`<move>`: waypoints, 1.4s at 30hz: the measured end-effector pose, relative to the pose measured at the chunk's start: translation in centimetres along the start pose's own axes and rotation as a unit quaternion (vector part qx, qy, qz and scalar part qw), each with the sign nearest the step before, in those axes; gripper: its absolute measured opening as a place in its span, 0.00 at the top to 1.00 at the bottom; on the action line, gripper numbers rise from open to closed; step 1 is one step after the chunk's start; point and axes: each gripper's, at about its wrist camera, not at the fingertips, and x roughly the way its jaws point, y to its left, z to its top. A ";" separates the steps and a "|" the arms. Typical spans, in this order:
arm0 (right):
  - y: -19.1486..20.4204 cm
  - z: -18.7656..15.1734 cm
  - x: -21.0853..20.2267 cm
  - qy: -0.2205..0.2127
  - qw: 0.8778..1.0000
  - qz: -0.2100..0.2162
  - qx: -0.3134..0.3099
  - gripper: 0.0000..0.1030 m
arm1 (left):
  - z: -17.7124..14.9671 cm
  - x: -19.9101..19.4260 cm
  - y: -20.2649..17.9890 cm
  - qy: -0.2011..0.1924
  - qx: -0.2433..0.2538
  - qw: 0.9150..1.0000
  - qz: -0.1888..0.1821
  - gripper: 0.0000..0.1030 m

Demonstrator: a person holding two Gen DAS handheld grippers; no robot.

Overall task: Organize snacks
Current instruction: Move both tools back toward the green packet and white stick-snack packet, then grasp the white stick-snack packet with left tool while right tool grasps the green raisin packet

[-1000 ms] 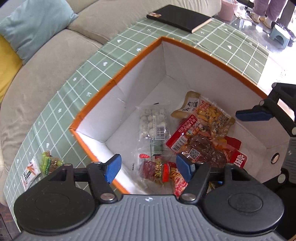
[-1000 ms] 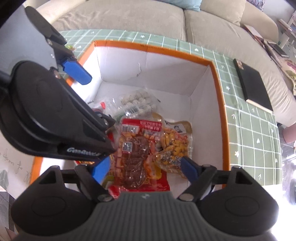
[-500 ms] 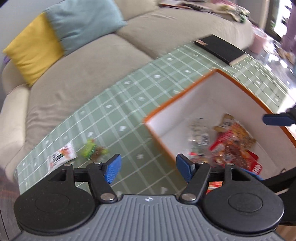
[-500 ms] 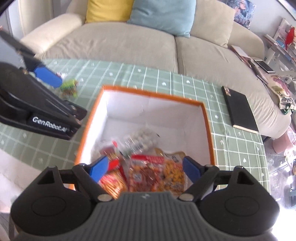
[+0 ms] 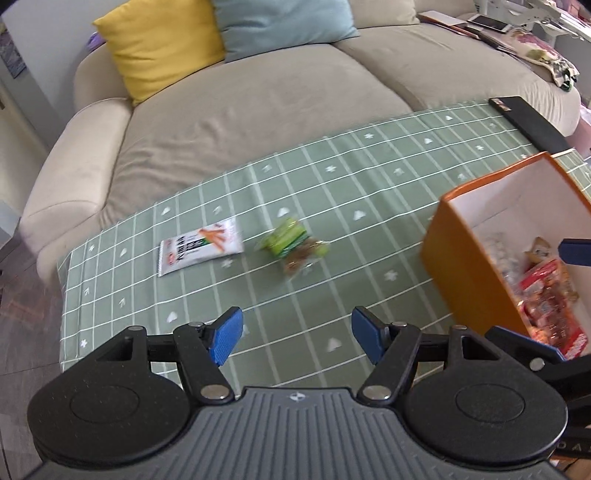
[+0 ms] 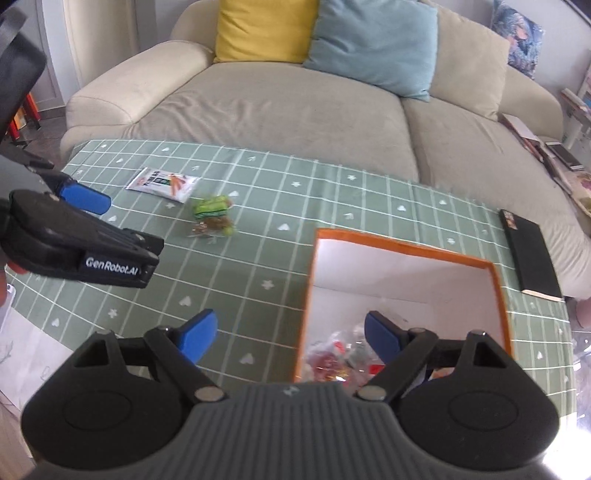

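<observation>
An orange box [image 5: 465,266] with white inside walls stands on the green checked tablecloth [image 5: 332,206] and holds several snack packs [image 5: 546,295]. A white flat snack packet [image 5: 201,245] and a green clear-wrapped snack [image 5: 293,245] lie on the cloth left of the box. My left gripper [image 5: 297,336] is open and empty above the cloth, short of the green snack. My right gripper [image 6: 288,334] is open and empty over the box's left wall [image 6: 308,295]. The white packet [image 6: 162,183] and green snack [image 6: 213,214] also show in the right wrist view.
A beige sofa [image 6: 295,110] with a yellow cushion [image 6: 264,29] and a blue cushion [image 6: 373,44] runs behind the table. A black notebook [image 6: 530,258] lies on the cloth right of the box. The left gripper's body [image 6: 74,243] is at the left.
Both grippers have pulled up and back out of the box. The left one has swung left toward the two loose snacks; the right one has also shifted left over the box's left wall.
</observation>
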 end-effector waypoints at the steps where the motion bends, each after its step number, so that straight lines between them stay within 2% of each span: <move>1: 0.5 0.3 0.4 0.004 1.000 0.003 0.000 0.18 | -0.3 0.2 0.6 0.000 -0.006 1.000 -0.001 0.23; 6: 2.9 1.7 2.6 0.030 0.999 0.019 -0.003 0.18 | -1.5 1.3 4.0 -0.012 -0.043 0.999 -0.007 0.25; 10: 3.9 3.4 4.1 0.051 0.997 0.048 0.015 0.18 | -1.7 2.7 6.9 -0.011 -0.077 0.997 -0.008 0.29; 15: 4.6 6.4 5.8 0.040 0.998 0.053 0.023 0.18 | -1.4 3.9 10.0 -0.020 -0.101 0.995 -0.013 0.30; 18: 4.9 7.5 7.6 0.023 0.998 0.063 0.018 0.18 | -1.1 4.8 11.1 -0.035 -0.098 0.994 -0.020 0.29; 20: 5.1 7.9 9.0 0.016 0.998 0.064 0.012 0.18 | -0.8 5.8 11.8 -0.041 -0.100 0.994 -0.020 0.24; 26: 5.9 8.8 13.2 0.016 0.998 0.061 -0.013 0.18 | -0.3 9.1 13.0 -0.064 -0.091 0.994 -0.015 0.19; 30: 6.2 9.3 15.7 0.021 0.998 0.061 -0.015 0.18 | 0.4 11.6 13.1 -0.058 -0.071 0.996 -0.001 0.18; 35: 7.0 9.9 18.5 0.021 0.998 0.051 -0.038 0.19 | 1.4 14.1 12.8 -0.046 -0.060 0.997 -0.006 0.18; 38: 7.3 10.2 20.0 0.026 0.997 0.047 -0.047 0.27 | 2.0 15.3 12.3 -0.041 -0.044 0.998 0.003 0.18; 42: 7.3 10.5 21.5 0.031 0.997 0.049 -0.049 0.32 | 2.7 16.7 12.3 -0.033 -0.031 0.999 0.001 0.18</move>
